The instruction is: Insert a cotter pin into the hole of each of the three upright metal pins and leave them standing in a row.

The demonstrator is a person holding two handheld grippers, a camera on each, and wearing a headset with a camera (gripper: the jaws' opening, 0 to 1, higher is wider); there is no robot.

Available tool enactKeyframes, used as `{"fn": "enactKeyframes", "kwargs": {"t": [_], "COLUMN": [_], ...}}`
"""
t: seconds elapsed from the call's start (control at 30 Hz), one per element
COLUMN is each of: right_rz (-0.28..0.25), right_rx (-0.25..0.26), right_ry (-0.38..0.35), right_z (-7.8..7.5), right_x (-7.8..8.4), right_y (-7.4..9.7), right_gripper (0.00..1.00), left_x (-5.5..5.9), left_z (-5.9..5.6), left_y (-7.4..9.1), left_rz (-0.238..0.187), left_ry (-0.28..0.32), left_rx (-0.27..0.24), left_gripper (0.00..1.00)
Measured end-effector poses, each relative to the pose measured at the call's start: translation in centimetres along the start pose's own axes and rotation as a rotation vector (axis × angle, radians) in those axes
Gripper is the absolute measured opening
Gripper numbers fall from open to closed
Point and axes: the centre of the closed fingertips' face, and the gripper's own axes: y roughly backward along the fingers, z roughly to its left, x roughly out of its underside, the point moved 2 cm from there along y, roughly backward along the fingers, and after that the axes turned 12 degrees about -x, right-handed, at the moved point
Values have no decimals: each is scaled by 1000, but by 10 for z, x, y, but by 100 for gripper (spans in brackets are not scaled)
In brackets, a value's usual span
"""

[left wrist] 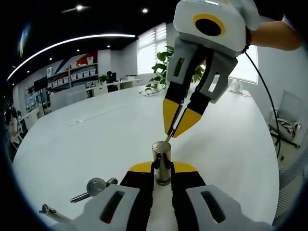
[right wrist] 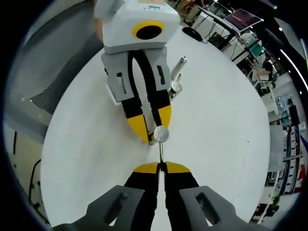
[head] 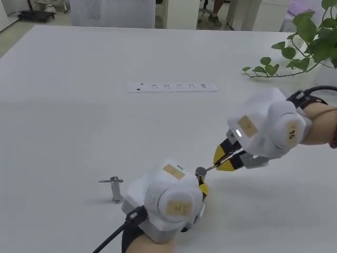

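My left gripper [left wrist: 162, 167] is shut on an upright metal pin [left wrist: 162, 159], whose round head [head: 200, 172] pokes out beside the white gripper body in the head view. My right gripper [right wrist: 161, 167] is shut on a thin cotter pin [right wrist: 160, 151], its tip touching the pin's head [right wrist: 161, 134]. In the head view the right gripper [head: 225, 159] comes in from the right, with the cotter pin [head: 217, 165] reaching toward the pin. A second metal pin [head: 116, 190] stands at the left with a cotter pin through it; it also appears in the left gripper view [left wrist: 96, 186].
A white power strip [head: 171, 87] lies farther back on the white table [head: 79, 121]. A green plant [head: 305, 42] hangs over the far right corner. Another small metal piece [left wrist: 48, 210] lies at the lower left of the left gripper view.
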Motion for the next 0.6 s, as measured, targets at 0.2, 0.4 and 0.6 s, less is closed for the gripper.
{"fn": "enactKeyframes", "kwargs": {"t": [0.2,0.4,0.6], "right_rz": [-24,-27,-44], "right_rx": [-7,-9,-20], "right_ry": [2,-14,-44], "right_z": [-2,2,4], "right_x": [-12,-12,-16], "right_y": [2,2,1], "right_gripper": [4,4,4], "left_x": [1,1,1], "left_z": [0,0,-1], "left_y": [0,1,1], "left_rz": [1,1,0], "left_ry": [1,-2,-4], "left_rx": [-1,-1,-2], "left_gripper": [11,11,11]}}
